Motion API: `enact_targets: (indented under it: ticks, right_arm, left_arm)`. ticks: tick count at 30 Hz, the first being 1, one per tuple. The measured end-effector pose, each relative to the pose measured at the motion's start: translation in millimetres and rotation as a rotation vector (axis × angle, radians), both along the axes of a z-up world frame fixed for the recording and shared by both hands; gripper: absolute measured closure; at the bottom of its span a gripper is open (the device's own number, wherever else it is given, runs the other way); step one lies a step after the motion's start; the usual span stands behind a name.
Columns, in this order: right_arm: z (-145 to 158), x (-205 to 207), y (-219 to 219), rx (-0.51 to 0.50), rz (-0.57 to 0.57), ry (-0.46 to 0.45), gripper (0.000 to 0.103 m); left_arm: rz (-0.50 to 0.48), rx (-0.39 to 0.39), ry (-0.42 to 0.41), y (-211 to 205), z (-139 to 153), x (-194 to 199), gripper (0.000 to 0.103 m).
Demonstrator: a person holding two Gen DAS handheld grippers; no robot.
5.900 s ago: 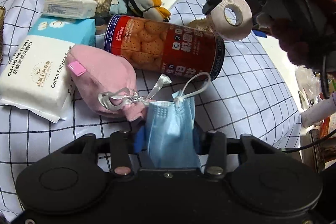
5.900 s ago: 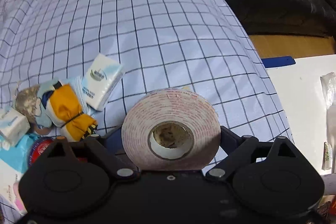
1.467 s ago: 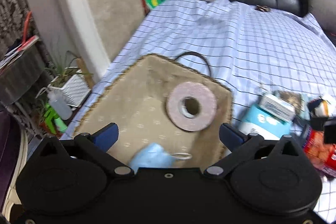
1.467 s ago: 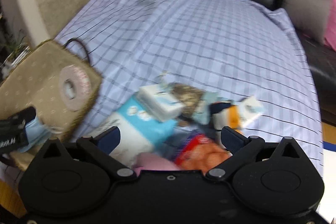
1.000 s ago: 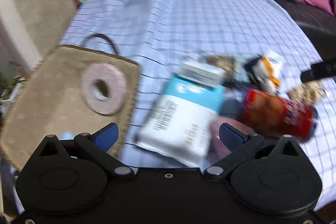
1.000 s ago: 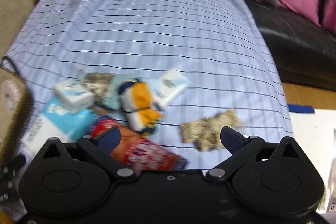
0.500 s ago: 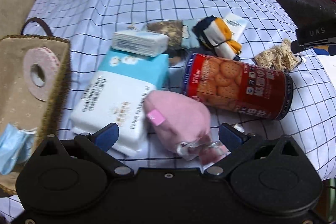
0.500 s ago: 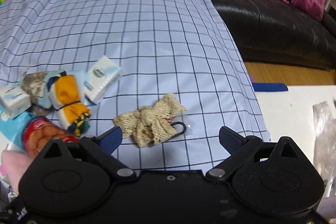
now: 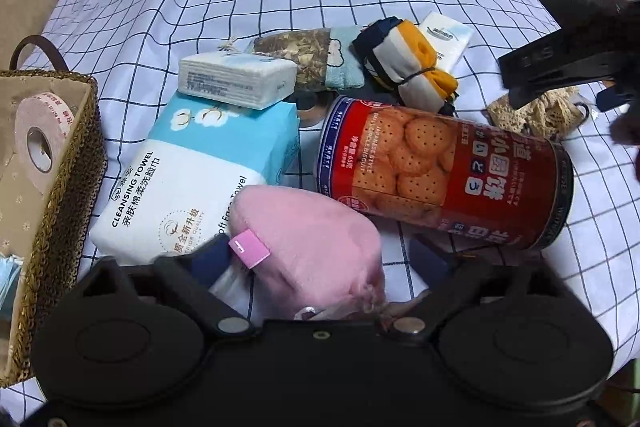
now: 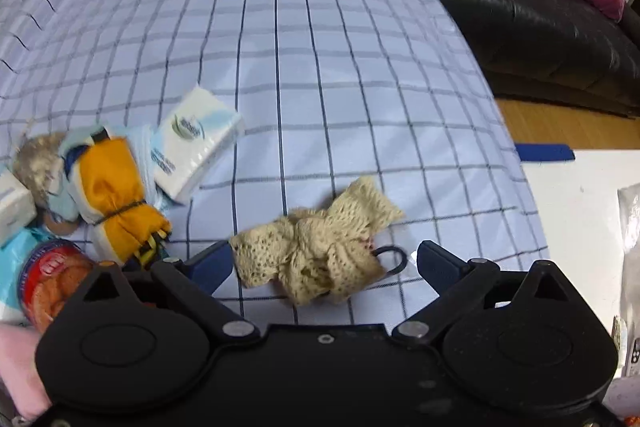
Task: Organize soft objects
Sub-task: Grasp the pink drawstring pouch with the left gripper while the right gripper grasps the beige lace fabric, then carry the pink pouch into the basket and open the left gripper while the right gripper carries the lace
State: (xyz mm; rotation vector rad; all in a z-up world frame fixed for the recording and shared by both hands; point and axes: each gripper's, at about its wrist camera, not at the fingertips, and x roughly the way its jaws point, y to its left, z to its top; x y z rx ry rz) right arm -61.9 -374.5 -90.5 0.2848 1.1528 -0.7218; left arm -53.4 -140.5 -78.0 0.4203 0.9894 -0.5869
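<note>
My left gripper [image 9: 320, 259] is open with a pink plush pouch [image 9: 316, 239] between its fingers, on the checked bedsheet. A woven basket [image 9: 60, 195] at the far left holds a tape roll [image 9: 40, 143] and a blue face mask [image 9: 8, 279]. My right gripper [image 10: 324, 263] is open around a beige crochet cloth [image 10: 320, 247], which also shows in the left wrist view [image 9: 540, 111]. A rolled orange and white cloth [image 10: 112, 195] lies to its left.
A red biscuit can [image 9: 440, 171] lies on its side beside the pouch. A cleansing towel pack [image 9: 192, 171], tissue packs [image 9: 236, 79] [image 10: 196, 143] and a patterned sock [image 9: 308, 59] lie behind. A black sofa [image 10: 540, 27] stands at the right.
Both grippers dropped the mask and tape roll in the basket, swung back right and lowered. The left now straddles the pink pouch, the right the crochet cloth.
</note>
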Motion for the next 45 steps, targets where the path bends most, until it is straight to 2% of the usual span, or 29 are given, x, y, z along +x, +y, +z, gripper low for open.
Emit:
enact_targets:
  ticks: [3, 5, 8, 9, 10, 12, 17, 24, 29, 33, 38, 40, 42, 45]
  right_arm:
    - [-13.6, 3.5, -2.2, -0.007, 0.003, 0.039, 0.012]
    - [-18.5, 4.3, -4.8, -0.009, 0.02, 0.049, 0.016]
    - [-13.0, 2.6, -6.3, 0.026, 0.024, 0.028, 0.028]
    - [-10.3, 1.8, -5.9, 0.035, 0.022, 0.025, 0.033]
    - [-7.0, 0.7, -5.0, 0.045, 0.025, 0.02, 0.043]
    - [-0.7, -1.4, -3.7, 0.075, 0.029, 0.01, 0.049]
    - [5.3, -15.4, -17.7, 0.155, -0.026, 0.023, 0.05]
    - [29.2, -44.3, -41.3, 0.158, -0.109, -0.009, 0.05]
    - [45.8, -51.4, -41.9, 0.144, -0.142, -0.04, 0.05]
    - [55.0, -43.6, -27.1, 0.122, -0.1, -0.056, 0.05]
    - [62.5, -25.6, 4.0, 0.147, -0.013, -0.063, 0.05]
    - [66.1, -17.5, 20.2, 0.159, 0.03, -0.065, 0.05]
    - [71.0, -9.7, 37.7, 0.173, 0.074, -0.075, 0.05]
    - [80.7, 1.1, 64.5, 0.189, 0.143, -0.095, 0.05]
  left_arm:
    - [-0.021, 0.001, 0.02, -0.7, 0.1, -2.0, 0.05]
    - [-0.024, -0.012, 0.062, 0.4, -1.9, 0.2, 0.053]
    - [-0.008, -0.017, 0.073, 3.6, -2.7, 4.0, 0.055]
    - [-0.009, -0.023, 0.08, 4.7, -1.8, 4.9, 0.056]
    - [-0.008, -0.028, 0.086, 6.3, -0.5, 5.6, 0.056]
    - [-0.005, -0.04, 0.101, 9.0, 1.3, 6.4, 0.057]
    - [-0.019, -0.042, 0.126, 14.1, 4.5, 4.1, 0.057]
    - [-0.038, -0.041, 0.124, 17.1, 11.7, -0.6, 0.057]
    - [-0.035, -0.056, 0.096, 18.8, 22.9, -2.0, 0.057]
    - [-0.014, -0.066, 0.075, 24.5, 32.5, 0.7, 0.057]
    - [0.041, -0.05, 0.053, 38.6, 43.2, 11.5, 0.058]
    - [0.061, -0.053, 0.056, 47.1, 49.3, 17.3, 0.06]
    - [0.077, -0.066, 0.06, 55.3, 57.1, 21.6, 0.07]
    - [0.119, -0.073, -0.004, 68.1, 74.9, 24.8, 0.07]
